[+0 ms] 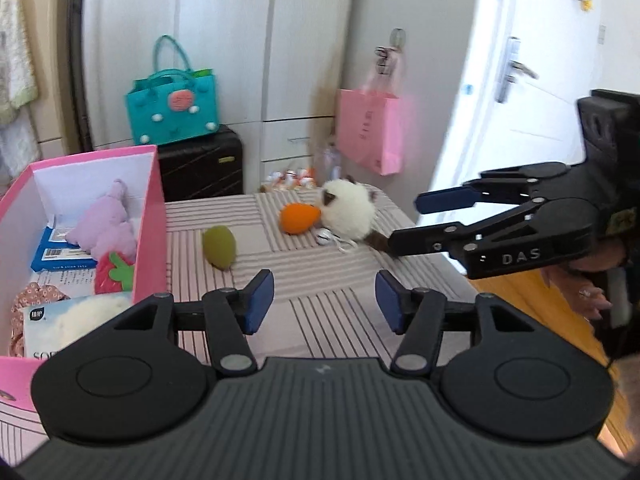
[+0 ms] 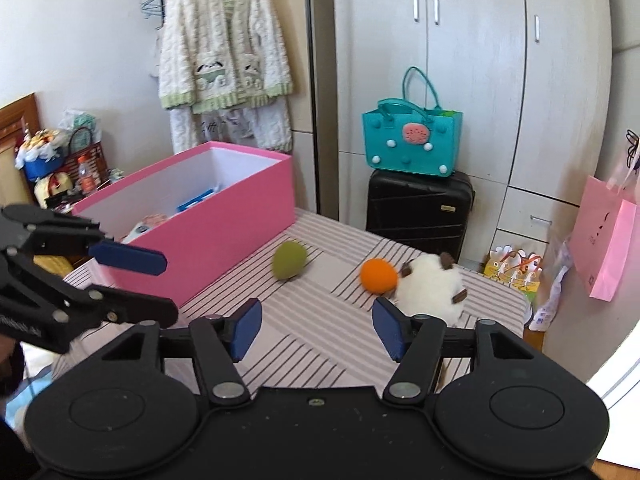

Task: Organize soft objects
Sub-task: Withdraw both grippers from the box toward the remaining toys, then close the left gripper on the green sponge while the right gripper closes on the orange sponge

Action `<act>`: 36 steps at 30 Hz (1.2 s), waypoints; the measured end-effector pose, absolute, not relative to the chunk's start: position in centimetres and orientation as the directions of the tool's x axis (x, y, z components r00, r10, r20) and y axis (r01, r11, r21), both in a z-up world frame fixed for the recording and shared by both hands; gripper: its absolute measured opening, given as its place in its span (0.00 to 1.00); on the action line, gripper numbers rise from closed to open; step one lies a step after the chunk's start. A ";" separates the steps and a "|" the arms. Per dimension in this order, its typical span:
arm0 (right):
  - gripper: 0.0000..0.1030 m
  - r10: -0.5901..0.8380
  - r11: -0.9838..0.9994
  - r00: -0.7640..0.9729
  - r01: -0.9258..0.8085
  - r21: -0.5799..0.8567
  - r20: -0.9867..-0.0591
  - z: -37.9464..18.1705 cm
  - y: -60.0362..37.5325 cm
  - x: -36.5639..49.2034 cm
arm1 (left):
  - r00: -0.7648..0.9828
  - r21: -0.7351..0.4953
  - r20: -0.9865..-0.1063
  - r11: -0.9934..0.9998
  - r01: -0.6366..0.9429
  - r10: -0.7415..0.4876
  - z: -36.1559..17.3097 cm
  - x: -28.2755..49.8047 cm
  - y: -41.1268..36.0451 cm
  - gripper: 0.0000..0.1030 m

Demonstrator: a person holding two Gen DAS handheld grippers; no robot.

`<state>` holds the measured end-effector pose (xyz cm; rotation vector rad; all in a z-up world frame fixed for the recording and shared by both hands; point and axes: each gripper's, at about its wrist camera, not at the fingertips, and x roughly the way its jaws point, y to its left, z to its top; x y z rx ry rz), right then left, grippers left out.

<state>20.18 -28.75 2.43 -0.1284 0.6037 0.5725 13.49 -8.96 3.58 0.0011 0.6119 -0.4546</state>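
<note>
The right gripper [image 1: 404, 220] is hanging spread and empty beside the white plush cat [image 1: 349, 214], the left gripper [image 1: 324, 300] gaping too. The cat is lying on the striped cloth [image 1: 320, 280], touching the orange plush [image 1: 299, 219]; likely light and squashy, best pinched mid-body. The green plush [image 1: 219, 247] is sitting nearer the pink box [image 1: 150, 216].

Bright daylight floods both fisheye views, washing out the white door [image 1: 516, 92] at the right edge, while wardrobe [image 2: 472, 60] lines bow toward the rims and the pink bag [image 1: 370, 132] looks motion-blurred.
</note>
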 end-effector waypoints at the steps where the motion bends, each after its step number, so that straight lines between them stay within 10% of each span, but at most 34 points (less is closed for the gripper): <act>1: 0.65 0.471 0.836 0.672 -0.547 0.046 -0.572 2.3 -28.8 20.9 | 0.734 -0.124 -0.554 0.911 0.393 -0.392 3.3 14.0 -9.3 0.54; 16: 0.64 0.463 0.702 0.594 -0.699 -0.138 -0.657 1.2 -26.2 31.5 | 0.809 0.005 -0.584 0.996 0.086 -0.067 -1.6 23.1 -12.7 0.62; 36: 0.59 0.449 0.557 0.489 -0.807 -0.193 -0.747 -2.5 -24.4 36.3 | 0.766 0.036 -0.643 0.999 0.018 0.009 -4.5 28.4 -12.1 0.62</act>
